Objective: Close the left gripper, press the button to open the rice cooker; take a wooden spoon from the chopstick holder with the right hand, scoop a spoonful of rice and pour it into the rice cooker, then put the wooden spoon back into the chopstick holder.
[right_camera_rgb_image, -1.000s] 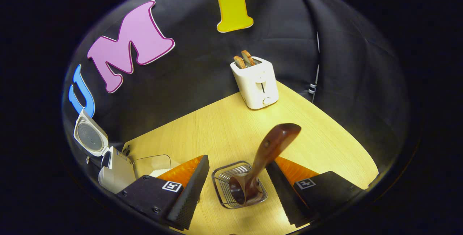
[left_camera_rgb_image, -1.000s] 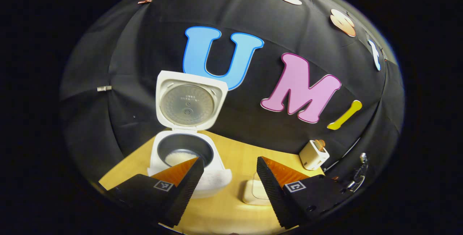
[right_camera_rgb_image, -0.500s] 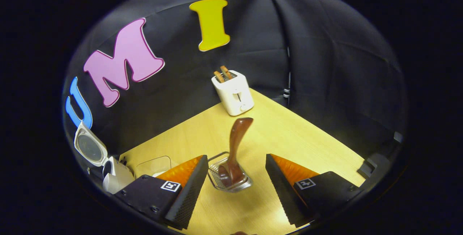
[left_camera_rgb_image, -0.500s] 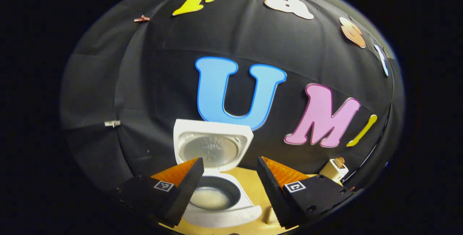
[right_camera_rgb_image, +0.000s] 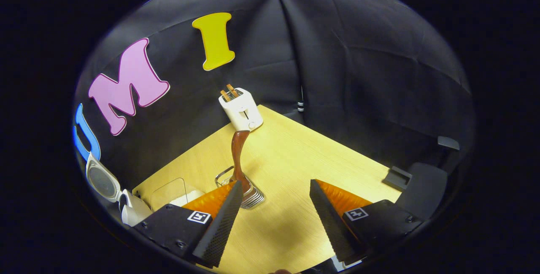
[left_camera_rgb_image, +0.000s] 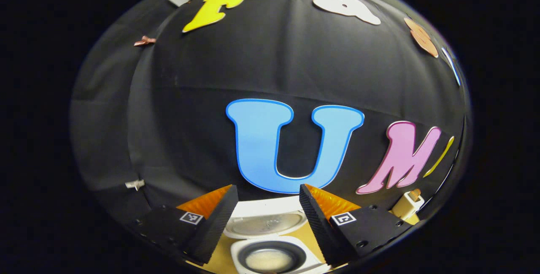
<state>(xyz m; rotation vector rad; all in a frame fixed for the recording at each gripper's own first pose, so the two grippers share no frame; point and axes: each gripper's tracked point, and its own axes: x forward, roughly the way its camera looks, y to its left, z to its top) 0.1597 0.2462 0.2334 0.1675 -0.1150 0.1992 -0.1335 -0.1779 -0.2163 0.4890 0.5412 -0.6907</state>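
Black cloth walls enclose a pale wooden worktop (right_camera_rgb_image: 295, 160) on which I see the task's things laid out.

Left gripper view: my left tool (left_camera_rgb_image: 268, 200) stands with its fingers spread wide and nothing between them, raised above the rice cooker (left_camera_rgb_image: 270, 257). I see the cooker at the bottom edge, its lid (left_camera_rgb_image: 263, 223) swung up and back, and white rice (left_camera_rgb_image: 269, 260) lying in the dark inner pot. A white toaster (left_camera_rgb_image: 406, 206) sits far to the right by the wall.

Right gripper view: my right tool (right_camera_rgb_image: 276, 200) is likewise wide apart and grips nothing. The wooden spoon (right_camera_rgb_image: 238, 155) stands nearly upright in the wire chopstick holder (right_camera_rgb_image: 251, 196), handle up, just beyond the tool's left finger; I cannot tell whether that finger touches the holder. The toaster (right_camera_rgb_image: 241, 107), with two slices of toast in its slots, stands behind the spoon near the wall. At the left edge I see the open rice cooker (right_camera_rgb_image: 126, 206), and beside it a clear container (right_camera_rgb_image: 168, 189) holding something white.
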